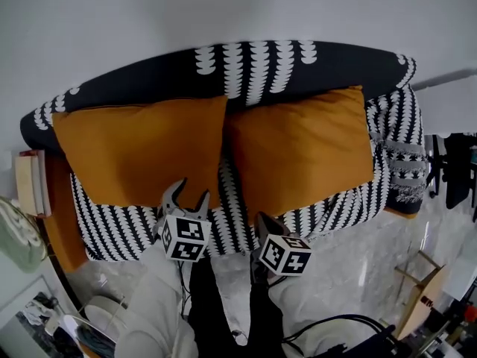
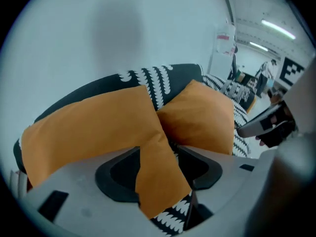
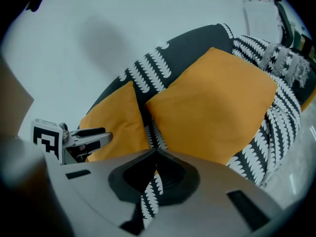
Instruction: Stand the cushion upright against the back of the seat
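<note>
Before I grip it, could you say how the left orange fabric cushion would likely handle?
The left orange fabric cushion probably flops: its corner tapers thin and limp. Plump and only leaning, it likely feels light and tips easily.

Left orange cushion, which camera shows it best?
The head view: the left orange cushion shows almost whole, propped against the sofa back. The left gripper view hides its lower edge behind the left hand-held gripper; the right gripper view shows only a strip.
</note>
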`<state>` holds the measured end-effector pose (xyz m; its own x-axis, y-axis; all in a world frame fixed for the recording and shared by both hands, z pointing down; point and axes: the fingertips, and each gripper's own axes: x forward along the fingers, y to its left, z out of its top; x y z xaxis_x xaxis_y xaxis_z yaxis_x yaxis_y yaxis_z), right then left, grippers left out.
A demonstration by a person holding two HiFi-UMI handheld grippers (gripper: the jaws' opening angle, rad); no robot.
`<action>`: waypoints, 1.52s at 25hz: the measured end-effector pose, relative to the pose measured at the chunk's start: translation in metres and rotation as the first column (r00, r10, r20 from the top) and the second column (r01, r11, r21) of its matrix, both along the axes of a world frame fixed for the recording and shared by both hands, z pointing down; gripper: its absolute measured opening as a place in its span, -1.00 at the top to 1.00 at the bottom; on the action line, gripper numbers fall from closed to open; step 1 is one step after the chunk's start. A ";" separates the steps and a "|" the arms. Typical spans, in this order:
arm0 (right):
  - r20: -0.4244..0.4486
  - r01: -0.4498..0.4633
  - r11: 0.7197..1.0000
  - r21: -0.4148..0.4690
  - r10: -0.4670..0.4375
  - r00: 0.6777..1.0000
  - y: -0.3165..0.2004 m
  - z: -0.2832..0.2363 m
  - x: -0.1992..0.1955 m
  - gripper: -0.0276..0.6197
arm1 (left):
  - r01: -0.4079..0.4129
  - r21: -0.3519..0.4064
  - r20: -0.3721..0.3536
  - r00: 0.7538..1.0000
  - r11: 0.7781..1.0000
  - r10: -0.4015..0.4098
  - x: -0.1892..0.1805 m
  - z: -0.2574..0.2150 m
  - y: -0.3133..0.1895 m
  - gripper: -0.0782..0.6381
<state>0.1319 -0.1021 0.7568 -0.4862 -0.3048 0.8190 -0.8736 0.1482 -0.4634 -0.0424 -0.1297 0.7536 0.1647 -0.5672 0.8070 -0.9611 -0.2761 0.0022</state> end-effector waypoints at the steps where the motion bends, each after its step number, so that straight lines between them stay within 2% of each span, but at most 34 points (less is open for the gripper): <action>1: 0.001 0.001 1.000 0.000 -0.001 1.000 -0.001 0.002 0.000 0.73 | -0.019 -0.010 0.034 0.999 1.000 0.019 -0.001 0.005 -0.003 0.16; 3: 0.005 -0.002 1.000 0.000 0.002 1.000 -0.003 0.004 0.000 0.73 | -0.024 -0.023 0.064 0.998 0.999 0.026 -0.003 0.015 -0.008 0.15; 9: 0.016 -0.017 1.000 -0.021 0.017 1.000 -0.001 0.010 0.004 0.73 | 0.038 -0.042 0.132 0.991 0.998 -0.032 -0.015 0.049 -0.021 0.12; 14: 0.004 -0.023 0.999 -0.047 0.023 1.000 0.001 0.020 0.014 0.73 | 0.085 -0.068 0.129 0.989 0.994 -0.076 -0.018 0.060 -0.035 0.12; 22: 0.014 -0.029 0.998 -0.060 0.030 0.999 -0.004 0.022 0.017 0.73 | 0.109 -0.125 0.174 0.981 0.986 -0.086 -0.023 0.076 -0.039 0.18; 31: 0.013 -0.068 0.996 -0.052 0.069 0.998 -0.014 0.024 0.025 0.73 | 0.126 -0.197 0.163 0.982 0.972 -0.095 -0.028 0.082 -0.037 0.44; 35: 0.016 -0.070 0.997 -0.043 0.071 0.997 -0.018 0.021 0.027 0.73 | 0.110 -0.196 0.175 0.982 0.974 -0.076 -0.021 0.080 -0.035 0.62; 38: 0.018 -0.071 0.997 -0.034 0.072 0.997 -0.015 0.018 0.022 0.73 | 0.109 -0.196 0.157 0.984 0.974 -0.079 -0.026 0.077 -0.030 0.70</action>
